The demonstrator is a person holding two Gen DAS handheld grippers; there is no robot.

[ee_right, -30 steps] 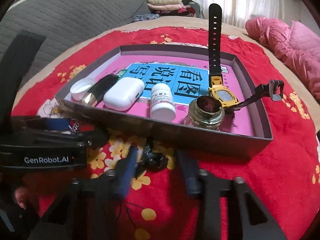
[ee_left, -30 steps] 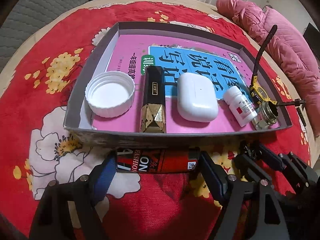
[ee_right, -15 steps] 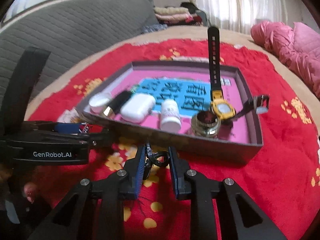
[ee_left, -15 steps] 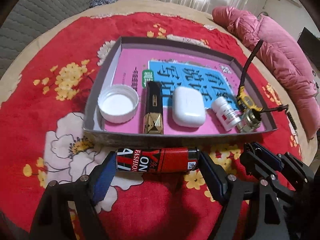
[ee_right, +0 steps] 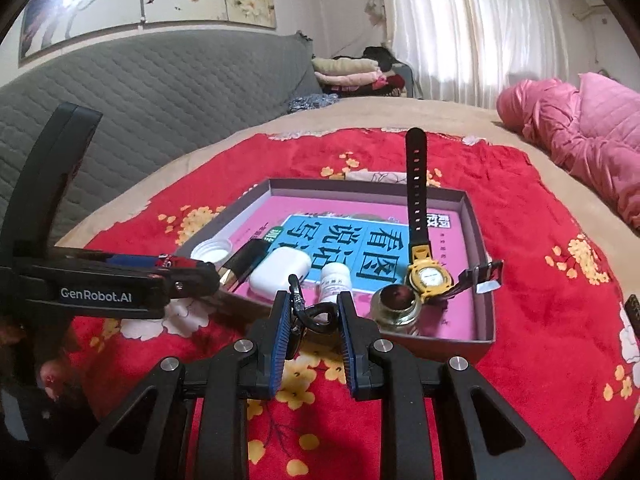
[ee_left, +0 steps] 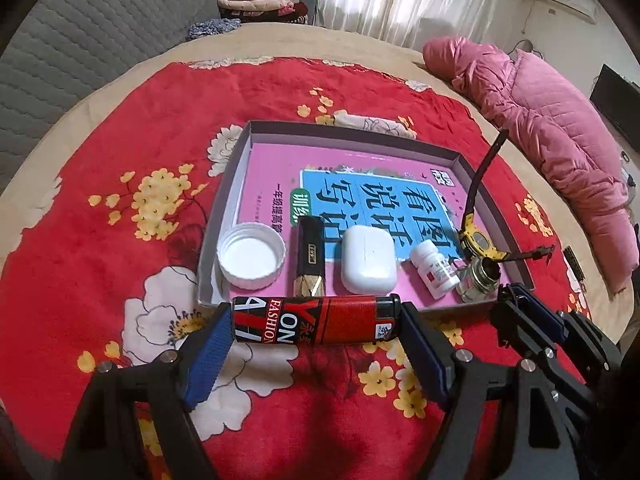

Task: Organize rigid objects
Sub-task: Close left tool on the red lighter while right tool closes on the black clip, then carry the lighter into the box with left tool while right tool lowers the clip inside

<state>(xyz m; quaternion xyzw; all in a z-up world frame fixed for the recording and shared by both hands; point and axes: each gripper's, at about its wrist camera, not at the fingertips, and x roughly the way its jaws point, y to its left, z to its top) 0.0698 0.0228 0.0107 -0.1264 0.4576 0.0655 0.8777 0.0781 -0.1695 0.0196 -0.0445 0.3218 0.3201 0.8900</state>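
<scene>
We hold the red-and-black lighter point(ee_left: 316, 320) endwise in the left gripper point(ee_left: 316, 334), above the red floral cloth point(ee_left: 100, 240). The right gripper point(ee_right: 311, 318), nearly closed, pinches a small black looped clip point(ee_right: 316, 316). Both sit higher than a second ago, near the shallow cardboard tray point(ee_left: 224, 204) with the glossy white earbud case point(ee_left: 368, 260).

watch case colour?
Yellow, with a black strap; the watch shows best in the right wrist view.

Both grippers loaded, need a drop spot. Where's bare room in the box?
Free: far half of the shallow grey cardboard box, over the pink-and-blue book cover. Crowded: near wall, packed from white ribbed cap to yellow wristwatch.
</scene>
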